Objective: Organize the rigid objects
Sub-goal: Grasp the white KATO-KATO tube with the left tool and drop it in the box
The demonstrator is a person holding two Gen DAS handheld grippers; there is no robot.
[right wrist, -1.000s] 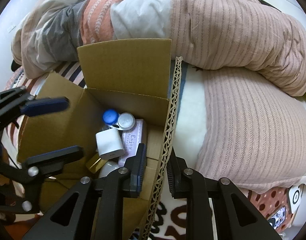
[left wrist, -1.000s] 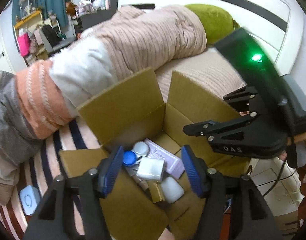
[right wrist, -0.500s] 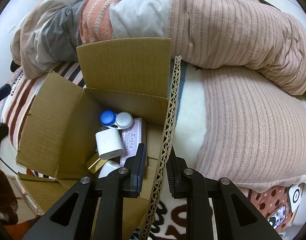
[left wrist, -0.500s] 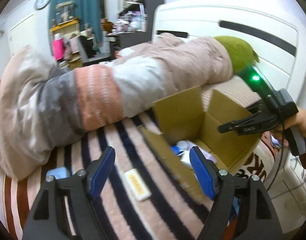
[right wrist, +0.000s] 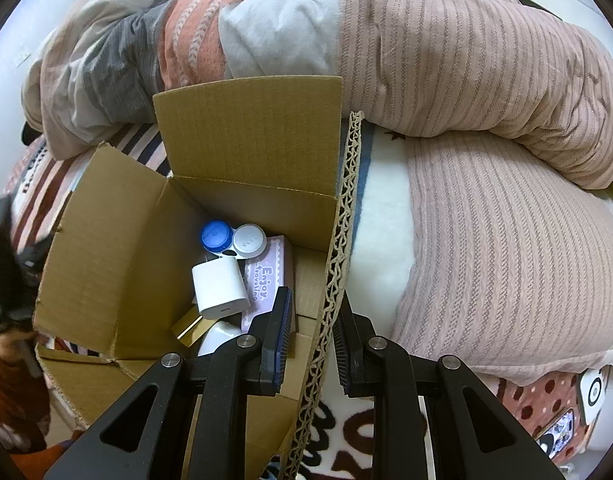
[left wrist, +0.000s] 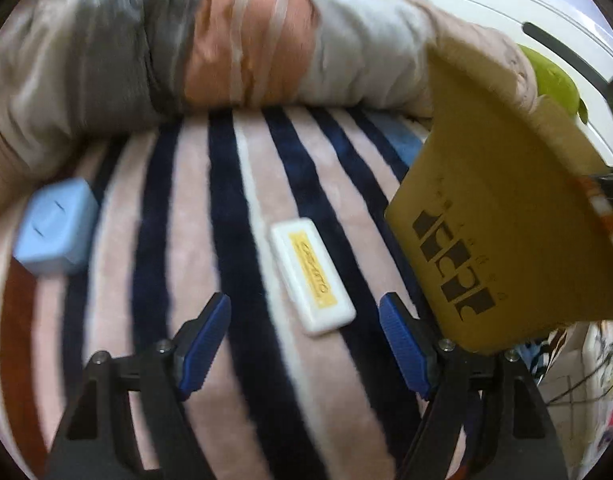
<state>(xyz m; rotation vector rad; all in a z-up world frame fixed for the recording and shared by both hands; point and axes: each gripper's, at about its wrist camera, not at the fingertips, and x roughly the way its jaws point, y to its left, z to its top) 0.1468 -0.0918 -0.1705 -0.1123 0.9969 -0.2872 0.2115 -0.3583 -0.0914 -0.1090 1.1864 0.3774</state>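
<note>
Both grippers differ: left gripper (left wrist: 304,344) is gaping empty before the white case (left wrist: 311,276); right gripper (right wrist: 311,344) is pinching the box flap's edge (right wrist: 340,248).

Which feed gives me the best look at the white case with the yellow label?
The left wrist view. The white case with the yellow label lies in full on the striped blanket, just ahead of the open left gripper, though slightly motion-blurred. The right wrist view shows none of it, only the cardboard box and its contents.
</note>
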